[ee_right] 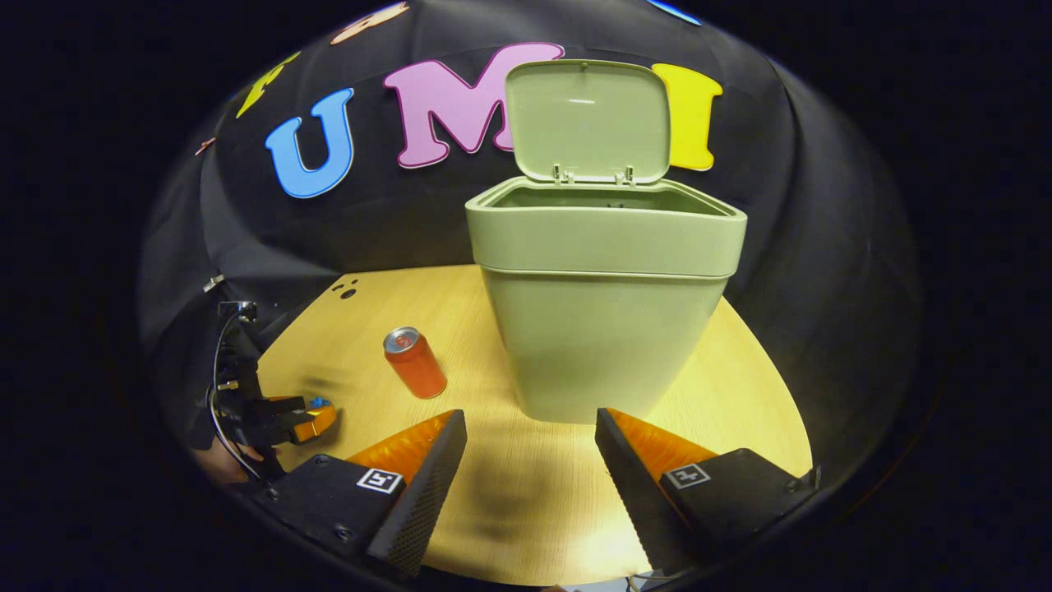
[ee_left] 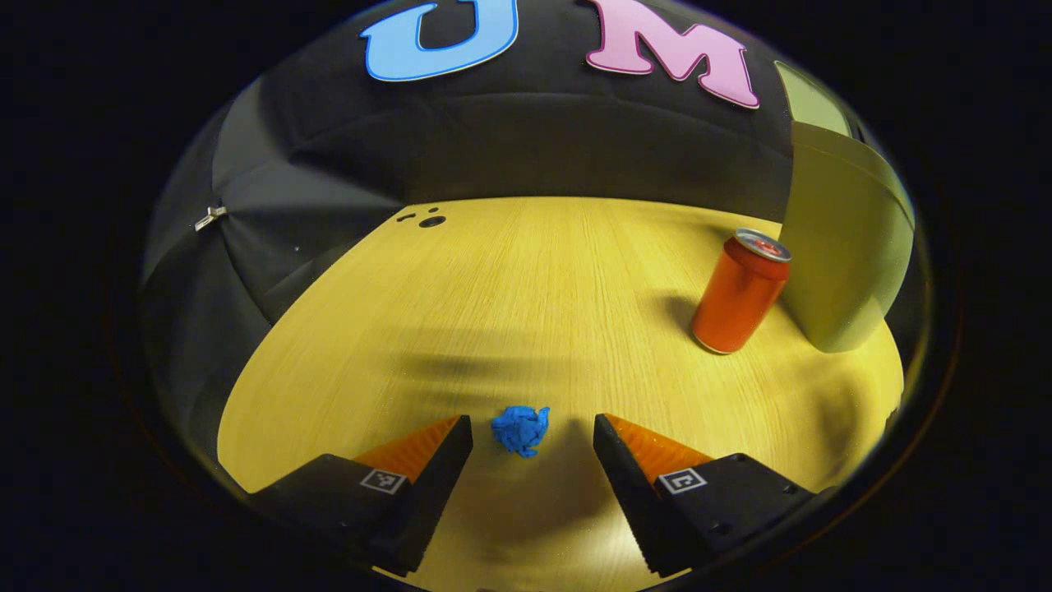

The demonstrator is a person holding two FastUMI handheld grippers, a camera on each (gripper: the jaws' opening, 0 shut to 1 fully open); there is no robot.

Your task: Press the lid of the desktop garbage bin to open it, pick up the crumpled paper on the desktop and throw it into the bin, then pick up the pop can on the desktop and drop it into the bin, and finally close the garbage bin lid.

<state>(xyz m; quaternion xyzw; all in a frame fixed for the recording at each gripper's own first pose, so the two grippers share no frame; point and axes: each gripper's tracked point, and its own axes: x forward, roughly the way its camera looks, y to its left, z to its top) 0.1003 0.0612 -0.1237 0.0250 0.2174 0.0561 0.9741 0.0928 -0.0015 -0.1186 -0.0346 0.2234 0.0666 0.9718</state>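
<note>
A blue crumpled paper (ee_left: 520,429) lies on the wooden desktop (ee_left: 509,296), just ahead of and between the tips of my left gripper (ee_left: 532,436), which is open and not touching it. An orange pop can (ee_left: 738,291) stands upright to the right, beside the pale green bin (ee_left: 846,247). In the right gripper view the bin (ee_right: 604,321) stands in the middle with its lid (ee_right: 588,121) raised upright. My right gripper (ee_right: 530,432) is open in front of the bin, holding nothing. The can (ee_right: 415,363) stands left of the bin. The left gripper (ee_right: 308,419) is low at the far left, over a bit of blue paper.
Small dark holes (ee_left: 427,219) mark the desktop's far left corner. Black cloth walls close in the table behind and at both sides. The bin stands near the table's back right part.
</note>
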